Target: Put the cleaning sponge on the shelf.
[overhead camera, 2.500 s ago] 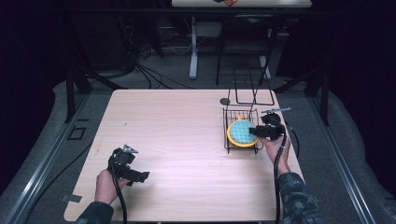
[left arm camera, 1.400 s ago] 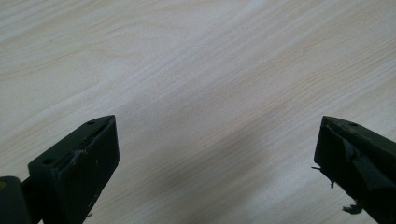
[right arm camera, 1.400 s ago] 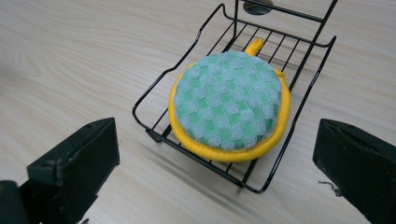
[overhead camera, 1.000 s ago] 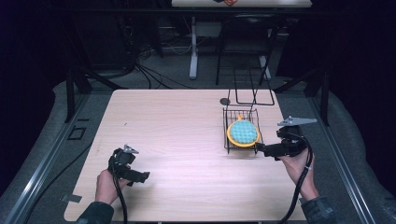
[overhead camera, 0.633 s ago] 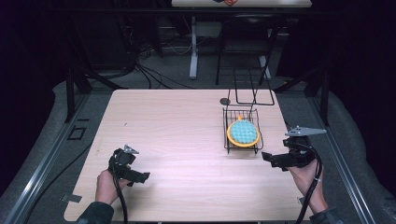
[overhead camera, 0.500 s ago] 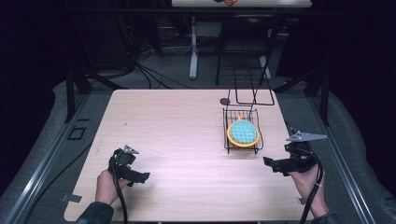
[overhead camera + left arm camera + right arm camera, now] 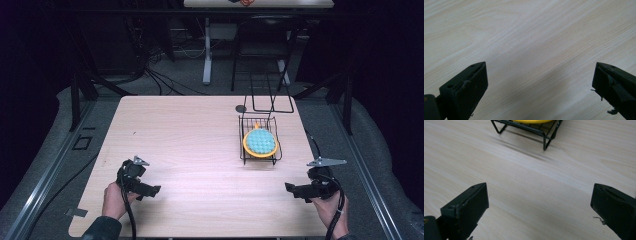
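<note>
I had the right tool point(image 7: 292, 189) down at the lower right of the high view, held in a hand point(image 7: 330, 212) near the front edge of the tabletop point(image 7: 190, 135). Its jaws stood wide apart with nothing between them; in the right gripper view the right tool point(image 7: 539, 207) looked along bare wood grain toward the foot of the wire rack point(image 7: 541, 131) at the top edge of the frame, with a strip of yellow rim just above the wires.

In the high view that wire rack point(image 7: 243, 155) sat right of centre on the tabletop, well apart from both tools. Inside it lay a yellow dish point(image 7: 246, 145) with a round blue-green sponge point(image 7: 260, 141) resting in it. Behind the rack, toward the far edge, stood a thin black wire frame point(image 7: 271, 102), and just to its left a small dark disc point(image 7: 241, 108) lay flat on the wood.

My left tool point(image 7: 152, 190) was at the lower left of the high view, gripped by the other hand point(image 7: 116, 200), low over the tabletop. Its jaws were also spread apart and empty; in the left gripper view the left tool point(image 7: 539, 85) faced plain pale wood with a soft shadow between the jaws.
</note>
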Tool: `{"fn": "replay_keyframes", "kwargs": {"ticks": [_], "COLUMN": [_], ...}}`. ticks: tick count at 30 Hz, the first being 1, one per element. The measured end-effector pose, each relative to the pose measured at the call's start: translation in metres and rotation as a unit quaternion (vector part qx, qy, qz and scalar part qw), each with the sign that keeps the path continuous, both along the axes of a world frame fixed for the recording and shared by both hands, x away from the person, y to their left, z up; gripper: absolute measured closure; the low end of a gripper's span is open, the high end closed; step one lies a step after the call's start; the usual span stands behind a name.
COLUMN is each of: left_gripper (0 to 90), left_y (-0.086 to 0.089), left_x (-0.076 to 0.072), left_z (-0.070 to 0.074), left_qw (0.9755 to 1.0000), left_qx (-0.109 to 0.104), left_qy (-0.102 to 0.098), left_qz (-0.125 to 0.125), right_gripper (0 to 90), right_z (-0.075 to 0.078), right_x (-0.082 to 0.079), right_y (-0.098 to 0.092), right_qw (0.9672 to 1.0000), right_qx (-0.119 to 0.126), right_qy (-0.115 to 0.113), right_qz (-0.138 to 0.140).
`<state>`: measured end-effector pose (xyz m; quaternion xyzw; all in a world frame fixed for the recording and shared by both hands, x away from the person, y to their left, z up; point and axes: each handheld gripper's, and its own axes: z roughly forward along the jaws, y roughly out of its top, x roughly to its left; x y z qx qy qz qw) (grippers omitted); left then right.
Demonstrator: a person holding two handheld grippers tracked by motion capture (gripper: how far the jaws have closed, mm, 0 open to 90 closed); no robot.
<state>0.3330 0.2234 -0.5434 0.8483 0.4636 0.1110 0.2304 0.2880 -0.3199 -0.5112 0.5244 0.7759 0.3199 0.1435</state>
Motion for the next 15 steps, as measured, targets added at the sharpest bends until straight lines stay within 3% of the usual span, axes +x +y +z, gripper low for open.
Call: {"fn": "replay_keyframes", "kwargs": {"ticks": [7, 15], "left_gripper": [0.3, 0.3], "left_y": [0.0004, -0.0005], "left_x": [0.0015, 0.0020], "left_z": [-0.0001, -0.0004], "left_qw": [1.0000, 1.0000], "left_qx": [-0.001, 0.000], "left_qy": [0.000, 0.000], "left_qz": [-0.001, -0.002], "right_gripper": [1.7, 2.7], "right_z": [-0.0054, -0.0071], "right_x": [0.0029, 0.0037], "right_y": [-0.0048, -0.0044], "right_qw": [0.9999, 0.9999], "right_qx": [-0.007, -0.013], "right_qy": [0.014, 0.011], "right_qz": [-0.002, 0.001]}}
